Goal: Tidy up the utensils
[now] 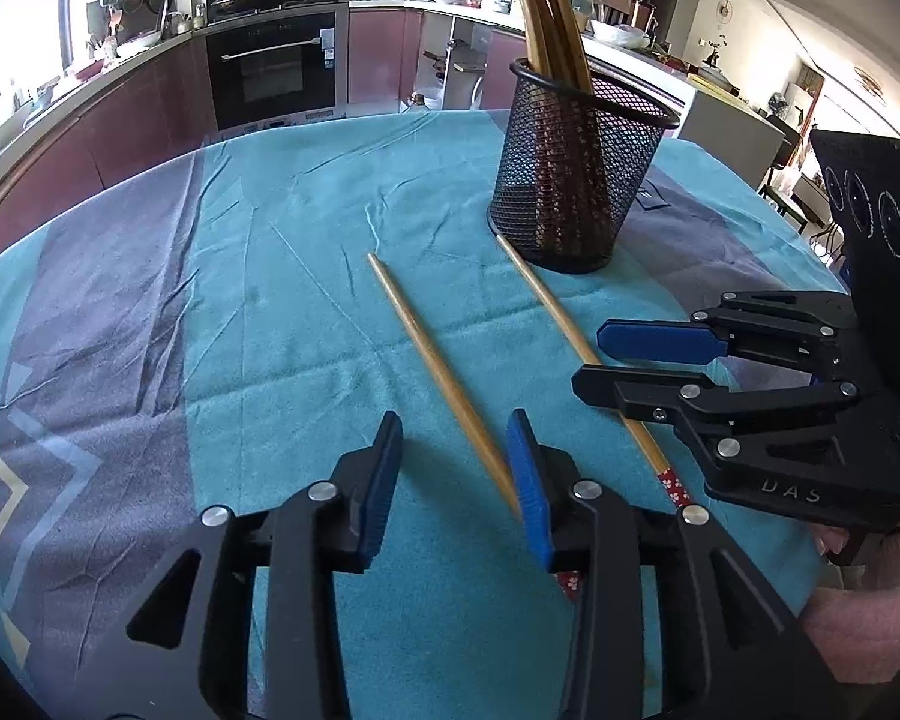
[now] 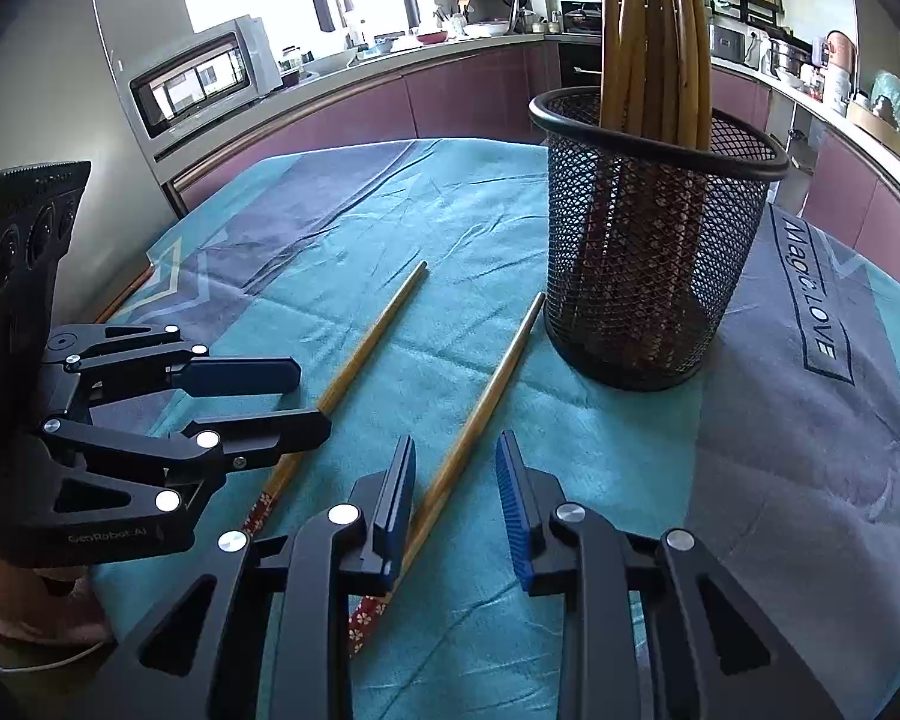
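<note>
blue pads of the left tool (image 1: pixel 455 474) are standing apart, open, straddling the patterned end of one loose chopstick (image 1: pixel 438 372) that is lying on the teal-covered tabletop (image 1: pixel 270 300). the right tool (image 2: pixel 455 501) is likewise open and holding nothing, low over the second chopstick (image 2: pixel 480 402), whose tip is lying just beside the mesh holder (image 2: pixel 648 276). the holder is already carrying several chopsticks upright. to grip well, each tool is probably needing to settle lower so the stick is lying centred between its pads, closing near the thick end, then lifting clear before tipping it into the holder.
</note>
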`<state>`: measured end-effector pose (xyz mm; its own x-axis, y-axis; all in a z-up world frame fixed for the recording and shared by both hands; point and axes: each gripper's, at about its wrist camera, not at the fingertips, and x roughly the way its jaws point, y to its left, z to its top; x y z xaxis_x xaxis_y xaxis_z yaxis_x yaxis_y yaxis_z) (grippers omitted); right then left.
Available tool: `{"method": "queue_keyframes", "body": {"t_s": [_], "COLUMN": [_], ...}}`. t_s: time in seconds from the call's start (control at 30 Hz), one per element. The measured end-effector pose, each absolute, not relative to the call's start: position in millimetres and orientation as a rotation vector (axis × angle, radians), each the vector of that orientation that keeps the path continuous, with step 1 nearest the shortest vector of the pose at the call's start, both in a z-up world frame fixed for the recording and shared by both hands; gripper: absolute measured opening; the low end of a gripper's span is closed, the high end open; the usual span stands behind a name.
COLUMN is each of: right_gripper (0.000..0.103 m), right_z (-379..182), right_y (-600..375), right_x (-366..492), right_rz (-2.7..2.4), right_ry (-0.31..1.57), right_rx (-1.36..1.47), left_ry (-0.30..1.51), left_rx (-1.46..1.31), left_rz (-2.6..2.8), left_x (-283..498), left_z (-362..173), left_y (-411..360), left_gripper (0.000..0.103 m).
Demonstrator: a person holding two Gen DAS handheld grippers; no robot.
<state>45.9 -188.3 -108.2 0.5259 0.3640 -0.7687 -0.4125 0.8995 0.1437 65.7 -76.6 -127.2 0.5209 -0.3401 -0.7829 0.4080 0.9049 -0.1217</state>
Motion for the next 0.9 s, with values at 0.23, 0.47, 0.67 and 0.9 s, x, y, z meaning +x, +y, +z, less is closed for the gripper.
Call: {"method": "queue_keyframes", "body": {"t_s": [0.23, 0.47, 0.67, 0.9], "right_gripper": [0.024, 0.013, 0.011, 0.01], "right_z": [-108.7, -109.7, -110.1, -109.7], "right_y": [-185.7, -183.7, -182.7, -183.0], "right_x": [53.1, 59.5, 63.1, 68.7], "right_rz": [0.461, 0.451, 0.449, 0.449], "right_ry": [0.906, 0.91, 0.913, 0.916], "right_rx": [-0.052, -0.038, -0.026, -0.008], "left_ry": [0.923, 0.924, 0.939, 0.936], "left_rx": [0.076, 0.07, 0.034, 0.03], "left_rz": [-0.437, -0.424, -0.409, -0.397], "left_x": [82.7, 95.7, 103.5, 106.9], "left_z": [-128.0, -128.7, -129.0, -130.0], "left_y": [-78.3, -80.7, -77.5, -79.1], "left_gripper": [0.035, 0.027, 0.016, 0.016]}}
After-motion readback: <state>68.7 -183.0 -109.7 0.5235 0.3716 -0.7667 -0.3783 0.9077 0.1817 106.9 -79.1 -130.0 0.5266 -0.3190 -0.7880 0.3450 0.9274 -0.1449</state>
